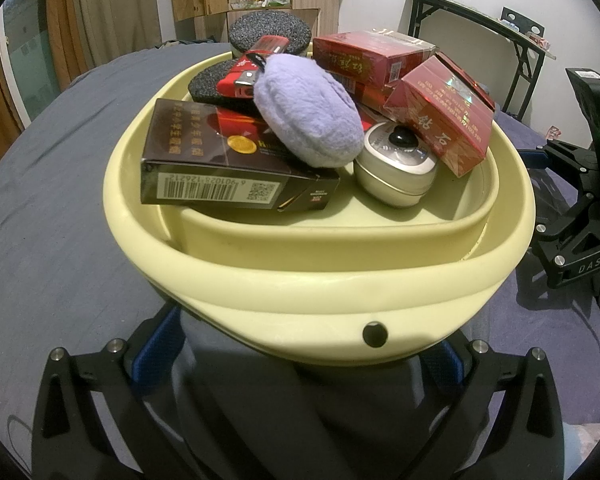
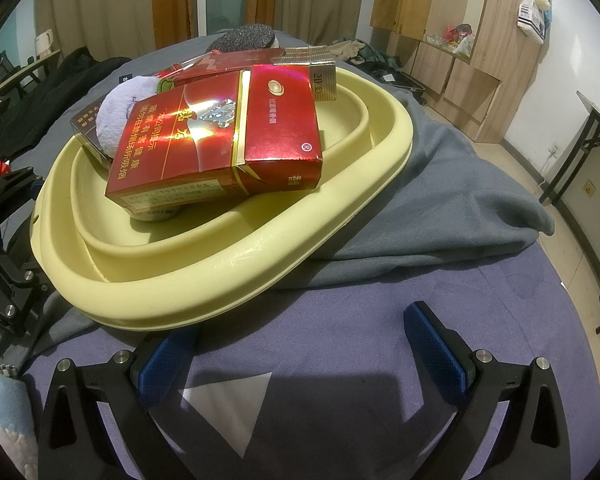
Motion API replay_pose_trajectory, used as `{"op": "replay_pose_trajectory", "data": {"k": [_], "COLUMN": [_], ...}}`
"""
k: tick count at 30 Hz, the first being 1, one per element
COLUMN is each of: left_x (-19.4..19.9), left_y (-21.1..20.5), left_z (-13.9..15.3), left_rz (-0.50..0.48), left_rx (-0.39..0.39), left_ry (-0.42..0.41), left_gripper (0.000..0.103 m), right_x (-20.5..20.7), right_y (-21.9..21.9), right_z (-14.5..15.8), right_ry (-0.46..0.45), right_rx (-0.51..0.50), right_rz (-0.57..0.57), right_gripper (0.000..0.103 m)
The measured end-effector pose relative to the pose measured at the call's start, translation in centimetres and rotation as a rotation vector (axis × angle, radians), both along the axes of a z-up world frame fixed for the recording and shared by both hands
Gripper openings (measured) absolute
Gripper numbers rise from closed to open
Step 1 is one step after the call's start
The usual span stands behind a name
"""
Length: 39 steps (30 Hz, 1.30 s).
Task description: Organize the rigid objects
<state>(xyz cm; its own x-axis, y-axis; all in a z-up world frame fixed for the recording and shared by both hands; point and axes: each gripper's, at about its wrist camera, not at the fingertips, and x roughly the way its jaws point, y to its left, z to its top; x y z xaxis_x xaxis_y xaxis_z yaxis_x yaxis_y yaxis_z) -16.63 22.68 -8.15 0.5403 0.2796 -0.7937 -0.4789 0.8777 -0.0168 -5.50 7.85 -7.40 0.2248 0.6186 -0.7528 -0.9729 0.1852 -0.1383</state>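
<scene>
A pale yellow basin [image 1: 320,292] [image 2: 220,264] sits on a bed and holds a dark brown cigarette box [image 1: 220,160], several red cigarette boxes [image 1: 440,116] [image 2: 220,140], a purple plush pad [image 1: 308,108] [image 2: 112,116], a round silver tin [image 1: 396,172], a red lighter [image 1: 244,76] and a black sponge disc [image 1: 212,80]. My left gripper [image 1: 308,352] is open, its blue pads [image 1: 160,344] on either side of the basin's near rim. My right gripper [image 2: 300,356] is open and empty, just in front of the basin's right side.
A grey blanket [image 2: 440,200] lies under the basin on the purple sheet [image 2: 340,320]. A second black sponge disc [image 1: 270,32] sits behind the basin. Wooden cabinets [image 2: 440,20] and a folding table [image 1: 480,28] stand beyond the bed. The right gripper's body [image 1: 580,200] is at right.
</scene>
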Motion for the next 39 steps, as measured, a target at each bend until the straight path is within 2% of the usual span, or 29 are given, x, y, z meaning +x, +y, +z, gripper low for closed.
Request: {"op": "replay_pose_trajectory", "data": {"k": [17,39], "left_x": [-0.2,-0.2], "left_y": [-0.1,-0.2], "left_z": [0.0,0.1], "left_rz": [0.000,0.000], "left_rx": [0.000,0.001], "left_ry": [-0.001,0.001], "left_gripper": [0.103,0.103], "right_x": [-0.5,1.7], "right_y": [-0.1,-0.5], "right_z": [0.0,0.2], "right_ry": [-0.002,-0.001], "right_rx": [0.000,-0.001], "right_rz": [-0.001,0.006], "right_gripper": [0.103,0.103]}}
